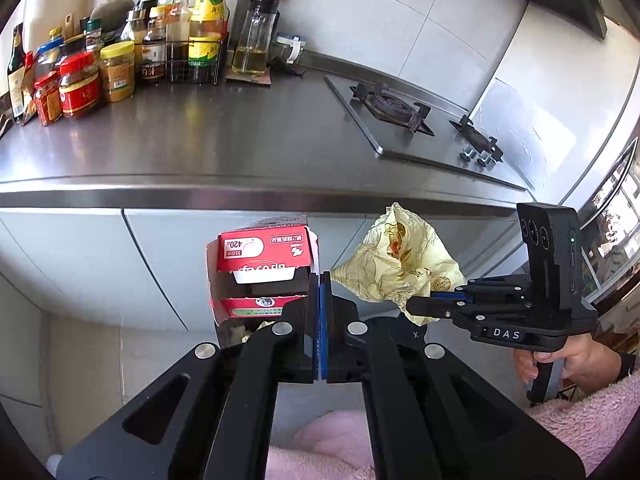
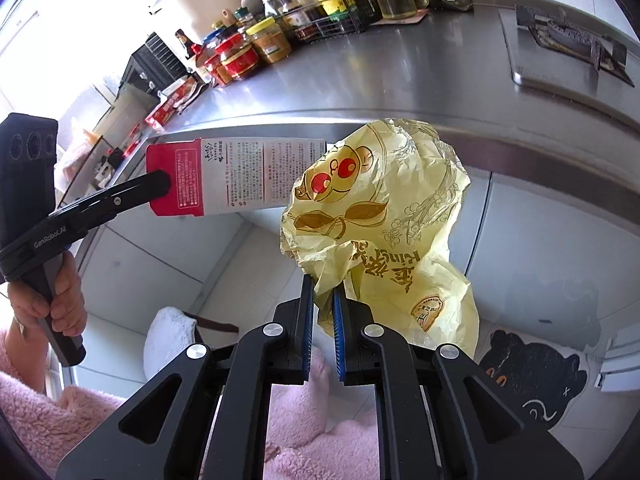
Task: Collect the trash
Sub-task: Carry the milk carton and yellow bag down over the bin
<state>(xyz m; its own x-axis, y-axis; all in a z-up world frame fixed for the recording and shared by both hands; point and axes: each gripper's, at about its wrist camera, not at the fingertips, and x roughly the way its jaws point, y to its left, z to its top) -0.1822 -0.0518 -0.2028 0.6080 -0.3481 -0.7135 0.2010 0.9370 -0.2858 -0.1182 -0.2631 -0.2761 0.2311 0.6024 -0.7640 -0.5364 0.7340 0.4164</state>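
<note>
Left gripper (image 1: pixel 320 280) is clamped on a red and white carton (image 1: pixel 262 258); its 2 blue-padded fingers (image 1: pixel 326 320) are pressed together with only the carton's thin edge between them. The carton hangs in the air in front of the cabinet doors (image 1: pixel 80 256), below the counter edge, top flap open. In the right wrist view the same carton (image 2: pixel 240 178) shows its printed white side, with the left gripper (image 2: pixel 160 184) pinching its red end.

Right gripper (image 2: pixel 323 300) holds a crumpled yellow wrapper (image 2: pixel 384 216), jaws narrow, a fold of the paper caught between the blue pads (image 2: pixel 338 332). The wrapper bulges up and to the right of the fingers, also in the air below the counter edge. From the left wrist view the wrapper (image 1: pixel 396 264) sits just right of the carton, close but whether they touch cannot be told, with the right gripper (image 1: pixel 420 302) coming in from the right.

A hand (image 1: pixel 560 356) with a fluffy pink sleeve (image 1: pixel 592 416) grips the right handle; the other hand (image 2: pixel 60 300) grips the left handle.

Steel counter (image 1: pixel 240 136) behind carries jars and sauce bottles (image 1: pixel 120 52) at the back left and a gas hob (image 1: pixel 400 112) to the right. A black bear-shaped mat (image 2: pixel 532 384) lies on the floor at lower right.
</note>
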